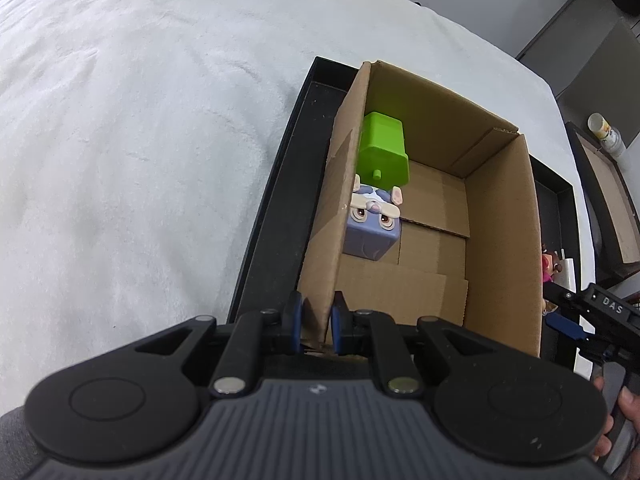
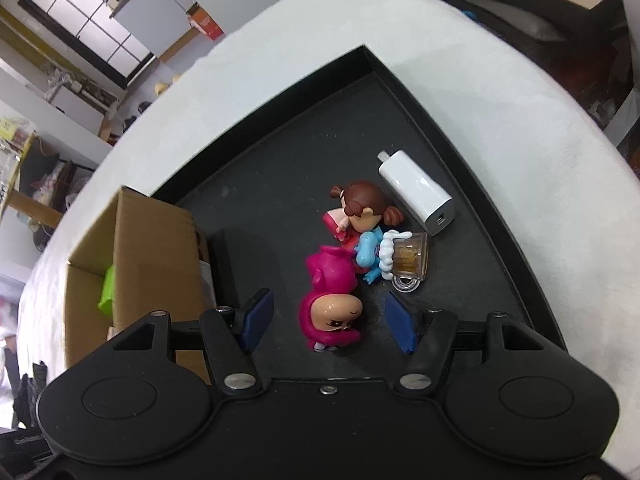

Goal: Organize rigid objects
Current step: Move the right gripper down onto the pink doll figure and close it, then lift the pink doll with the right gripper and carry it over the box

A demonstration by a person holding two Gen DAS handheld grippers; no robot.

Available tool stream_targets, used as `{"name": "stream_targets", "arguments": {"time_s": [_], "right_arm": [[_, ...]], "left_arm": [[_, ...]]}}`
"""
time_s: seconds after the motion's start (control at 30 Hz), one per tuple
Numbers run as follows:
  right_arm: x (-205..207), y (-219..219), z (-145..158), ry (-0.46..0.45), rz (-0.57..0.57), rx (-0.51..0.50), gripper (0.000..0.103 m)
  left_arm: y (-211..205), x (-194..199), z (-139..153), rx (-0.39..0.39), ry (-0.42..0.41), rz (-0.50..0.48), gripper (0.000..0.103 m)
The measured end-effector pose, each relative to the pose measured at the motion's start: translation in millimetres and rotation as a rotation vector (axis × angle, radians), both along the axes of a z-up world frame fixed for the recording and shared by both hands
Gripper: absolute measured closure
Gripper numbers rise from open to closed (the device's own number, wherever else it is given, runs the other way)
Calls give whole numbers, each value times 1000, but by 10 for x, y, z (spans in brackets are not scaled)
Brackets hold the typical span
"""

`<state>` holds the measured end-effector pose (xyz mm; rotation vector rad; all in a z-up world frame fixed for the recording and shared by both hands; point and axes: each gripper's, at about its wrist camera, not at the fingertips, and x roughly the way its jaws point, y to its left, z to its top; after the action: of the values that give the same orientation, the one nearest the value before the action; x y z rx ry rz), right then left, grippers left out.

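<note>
Pinching cardboard box (image 1: 500, 216) wall: left jaws | right jaws wide astride pink figure (image 2: 332, 308)

Surface: a white fuzzy cover (image 1: 140, 140) over the counter.
Window: dark-framed, gridded panes (image 2: 80, 12), bright, well beyond the counter.
Shelves: cluttered shelving (image 2: 36, 152) below that window.
Walls: grey.
</note>
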<state>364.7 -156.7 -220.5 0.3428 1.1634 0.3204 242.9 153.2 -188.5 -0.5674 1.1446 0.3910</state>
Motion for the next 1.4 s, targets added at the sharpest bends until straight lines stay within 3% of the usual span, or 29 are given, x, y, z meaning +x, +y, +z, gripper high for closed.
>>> {"name": "stream_targets", "arguments": {"time_s": [0.27, 0.4, 0.6, 1.0, 1.4], "right_arm": [[60, 72, -115, 17, 15, -14, 44], [48, 139, -152, 27, 38, -32, 63], [3, 120, -128, 34, 59, -50, 64], [-223, -32, 230, 16, 43, 11, 64], [-346, 202, 634, -42, 88, 20, 64]], "left_arm": [[-34, 37, -10, 26, 16, 1, 90], [-12, 37, -28, 15, 14, 3, 89], [-29, 54, -23, 23, 16, -10, 89], [-35, 66, -36, 27, 13, -29, 90], [-19, 8, -31, 19, -10, -26, 89]]}}
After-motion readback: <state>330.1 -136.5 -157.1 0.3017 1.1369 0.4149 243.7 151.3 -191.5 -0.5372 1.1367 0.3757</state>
